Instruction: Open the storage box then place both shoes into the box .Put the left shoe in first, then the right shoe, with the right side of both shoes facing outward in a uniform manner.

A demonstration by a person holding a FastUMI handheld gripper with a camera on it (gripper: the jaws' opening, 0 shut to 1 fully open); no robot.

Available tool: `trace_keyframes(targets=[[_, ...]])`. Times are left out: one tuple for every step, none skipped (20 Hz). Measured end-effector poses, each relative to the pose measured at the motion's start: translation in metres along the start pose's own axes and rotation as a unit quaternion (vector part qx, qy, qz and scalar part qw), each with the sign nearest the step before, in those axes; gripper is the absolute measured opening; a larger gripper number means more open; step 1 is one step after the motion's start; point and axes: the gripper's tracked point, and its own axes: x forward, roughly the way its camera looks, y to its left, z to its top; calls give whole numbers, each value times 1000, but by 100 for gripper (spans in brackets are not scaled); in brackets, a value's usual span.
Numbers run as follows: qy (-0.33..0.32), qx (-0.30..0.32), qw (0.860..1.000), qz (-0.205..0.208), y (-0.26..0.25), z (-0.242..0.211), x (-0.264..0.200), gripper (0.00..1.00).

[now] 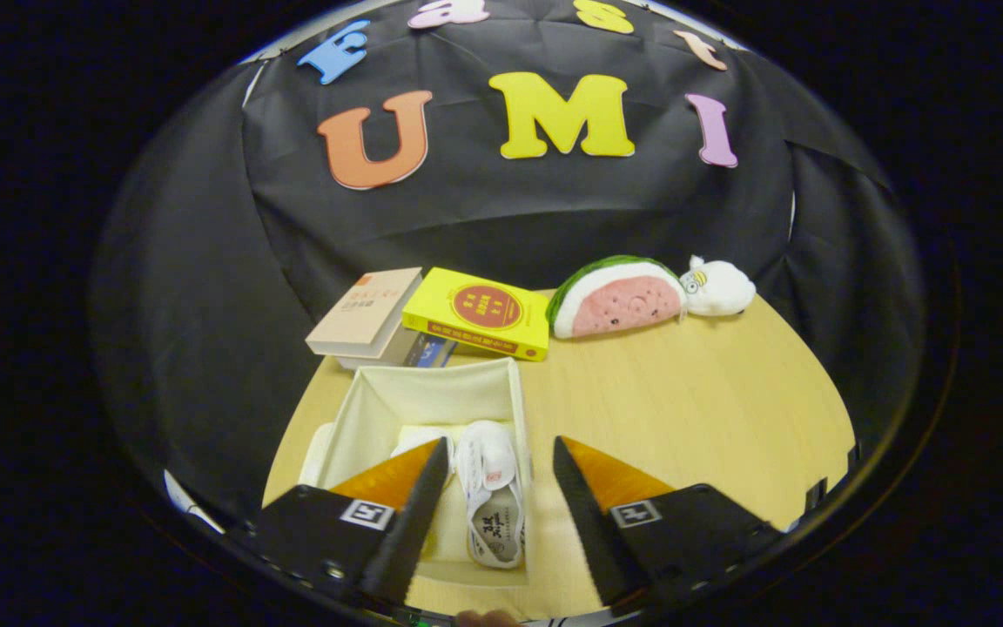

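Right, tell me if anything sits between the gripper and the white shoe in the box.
Nothing visible does. The gripper is open, its fingers spread either side of the white shoe, which lies in the open storage box against its right wall. The books and watermelon plush lie beyond the box.

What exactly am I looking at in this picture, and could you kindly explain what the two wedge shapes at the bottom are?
Those wedges are the two fingers of handheld tongs: a person carries the tool, and a wide-angle camera on it looks forward along the fingers, which bends the scene. The fingers stand apart and grip nothing. Between them, and lower down, sits an open fabric storage box on a wooden table, with a white shoe lying along its right wall. Another pale item beside the shoe is partly hidden by the left finger, so I cannot identify it. Beyond the box lie stacked books, then a watermelon plush and a small white plush toy.
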Motion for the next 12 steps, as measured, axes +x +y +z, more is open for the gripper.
trace_keyframes(targets=[[-26, -3, 1000, -13, -18, 5, -4, 98], [-50, -4, 998, -25, -33, 11, -14, 97], [-71, -2, 997, -26, -44, 15, -20, 96], [-94, 2, 995, -31, -55, 19, -26, 96], [-118, 6, 992, -40, -70, 23, -33, 96], [-136, 5, 990, -44, -82, 22, -40, 96], [-157, -1, 986, -48, -92, 21, -50, 96], [-174, -10, 983, -51, -101, 21, -55, 96], [-192, -18, 979, -59, -112, 19, -64, 96], [-206, -19, 976, -62, -121, 14, -73, 96], [-217, -18, 974, -61, -126, 8, -80, 96], [-226, -17, 972, -57, -130, 2, -87, 96]])
